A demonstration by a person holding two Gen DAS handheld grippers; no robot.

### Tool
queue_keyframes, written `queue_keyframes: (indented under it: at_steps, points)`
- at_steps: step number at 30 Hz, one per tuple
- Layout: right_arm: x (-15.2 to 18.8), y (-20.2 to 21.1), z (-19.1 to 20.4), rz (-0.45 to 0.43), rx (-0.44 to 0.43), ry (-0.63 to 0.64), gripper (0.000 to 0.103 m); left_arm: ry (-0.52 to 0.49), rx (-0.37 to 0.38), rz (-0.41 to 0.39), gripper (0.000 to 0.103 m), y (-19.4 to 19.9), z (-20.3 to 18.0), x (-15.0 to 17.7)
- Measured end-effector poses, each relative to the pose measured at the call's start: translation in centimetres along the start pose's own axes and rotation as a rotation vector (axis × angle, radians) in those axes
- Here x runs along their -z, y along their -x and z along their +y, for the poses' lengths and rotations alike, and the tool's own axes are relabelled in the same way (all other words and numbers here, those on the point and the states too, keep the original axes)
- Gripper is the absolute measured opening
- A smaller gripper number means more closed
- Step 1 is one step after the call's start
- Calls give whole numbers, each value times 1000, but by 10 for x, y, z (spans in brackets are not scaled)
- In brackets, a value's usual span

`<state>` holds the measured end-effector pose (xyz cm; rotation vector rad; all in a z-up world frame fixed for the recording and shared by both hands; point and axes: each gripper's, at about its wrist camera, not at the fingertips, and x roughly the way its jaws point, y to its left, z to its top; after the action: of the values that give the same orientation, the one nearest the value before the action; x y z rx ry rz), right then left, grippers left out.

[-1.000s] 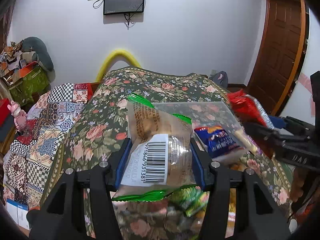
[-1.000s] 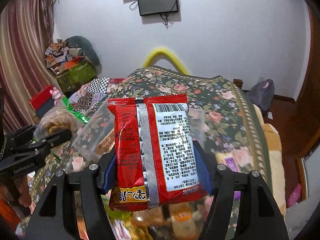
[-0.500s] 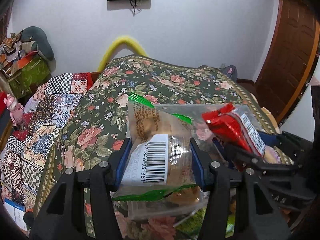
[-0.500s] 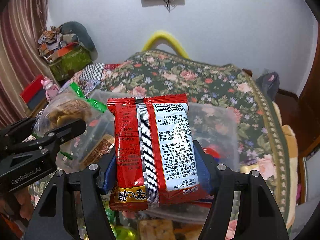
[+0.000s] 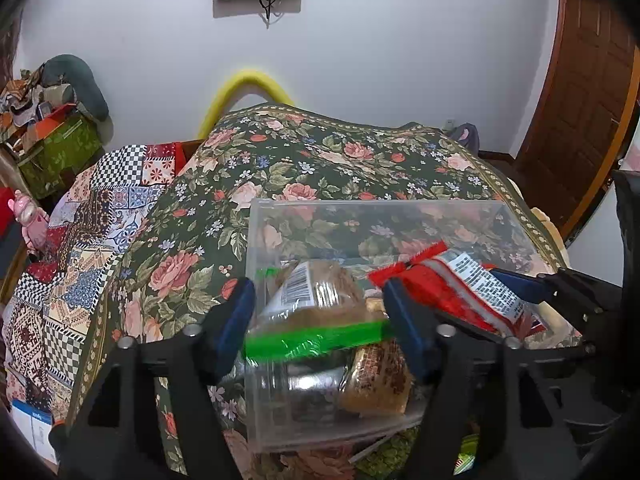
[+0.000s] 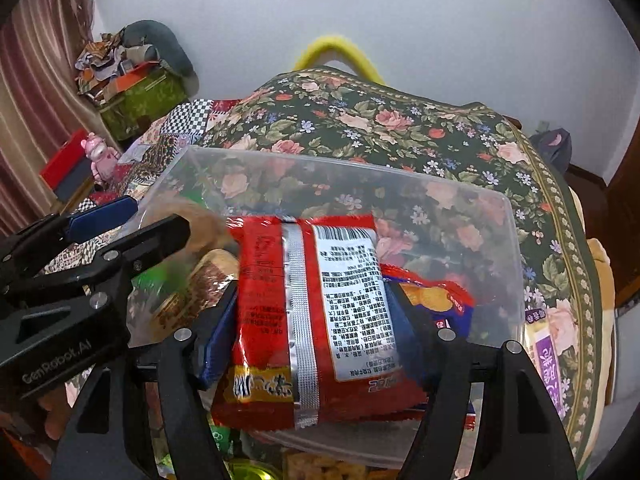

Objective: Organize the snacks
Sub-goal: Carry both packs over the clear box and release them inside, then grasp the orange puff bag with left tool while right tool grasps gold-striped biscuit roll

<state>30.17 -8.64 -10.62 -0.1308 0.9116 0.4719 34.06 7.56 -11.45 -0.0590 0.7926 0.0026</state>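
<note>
Snacks first: between the jaws of your left gripper [image 5: 318, 312] lies a clear cookie packet [image 5: 316, 304] with a green sealed edge and a barcode label, tilted and blurred, inside the clear plastic box [image 5: 256, 248]. Those jaws have just been opening; the blue pads stand off both sides of the packet and no longer press it. Beside it in the box sits a brown wrapped cake [image 5: 376, 376].

Your right gripper [image 6: 316, 320] has a red snack bag [image 6: 308, 312] between its jaws, silver seam and white label facing you, low over the box's near side. These jaws have been opening too, and whether the pads grip it you cannot tell.

The box's far rim [image 6: 340, 164] is clear, with the floral bedspread [image 6: 380, 120] open beyond it. The two grippers crowd the near side.
</note>
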Motion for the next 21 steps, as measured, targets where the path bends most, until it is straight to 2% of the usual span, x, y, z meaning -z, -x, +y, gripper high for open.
queue_keyframes:
  at_steps: [12,21]
  points:
    - [15,46,-9,-65,-4,23,70,-8,36,-28,67,46,-2,13]
    - [48,93,-22,-105,-2,34,70,-24,76,5,70,81,-11,49]
